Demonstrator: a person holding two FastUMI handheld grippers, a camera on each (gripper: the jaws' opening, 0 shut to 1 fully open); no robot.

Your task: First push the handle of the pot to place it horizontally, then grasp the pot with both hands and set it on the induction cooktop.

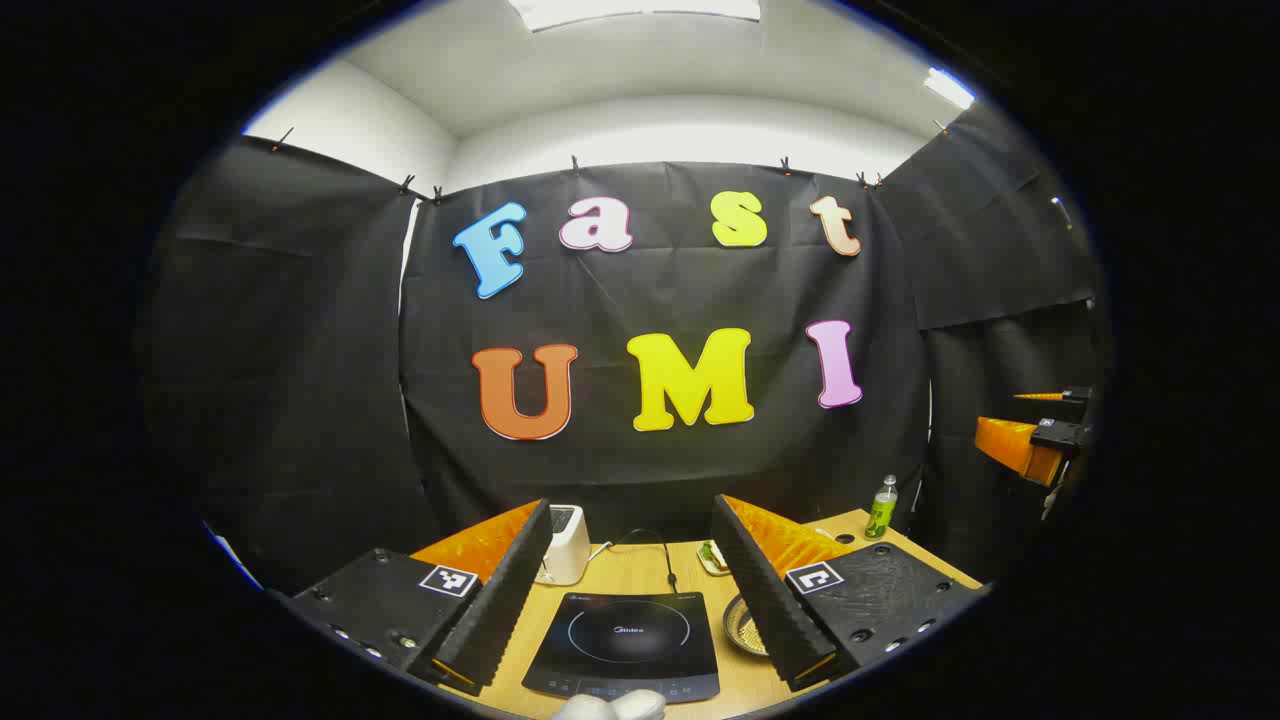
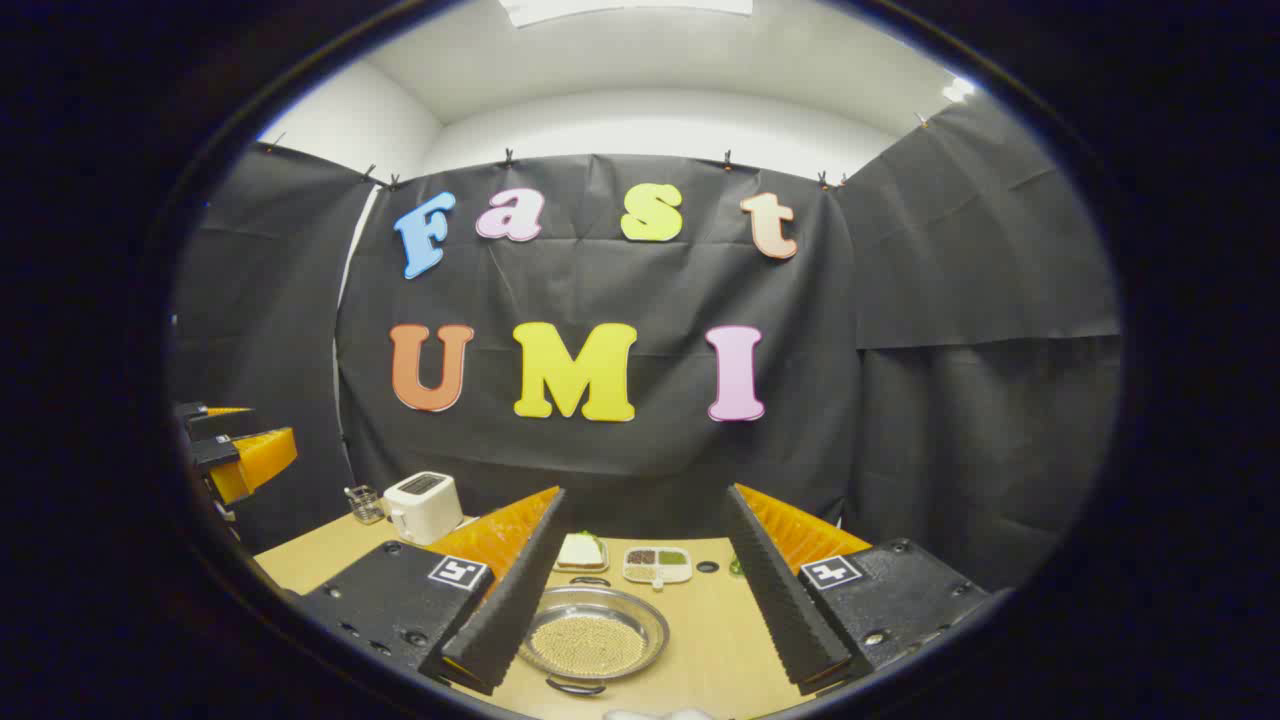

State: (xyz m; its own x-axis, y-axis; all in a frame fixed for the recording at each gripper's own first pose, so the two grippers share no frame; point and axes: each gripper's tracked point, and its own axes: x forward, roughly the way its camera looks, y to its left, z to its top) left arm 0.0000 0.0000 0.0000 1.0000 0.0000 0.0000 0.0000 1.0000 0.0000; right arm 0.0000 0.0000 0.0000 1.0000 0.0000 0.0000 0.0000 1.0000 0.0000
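Pot [image 2: 594,636] resting on the wooden table [image 2: 710,640], right of the induction cooktop [image 1: 628,640], low between the right gripper [image 2: 640,590] fingers, spread wide and holding nothing. Lying nearer the right hand; handles showing as dark loops at near and far rim. Left gripper [image 1: 630,580] hovering over the cooktop, fingers also apart, empty. Cooktop logo too small for reading.

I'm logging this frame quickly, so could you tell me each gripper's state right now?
Left gripper: open, holding nothing, above the induction cooktop.
Right gripper: open, holding nothing, above the pot.
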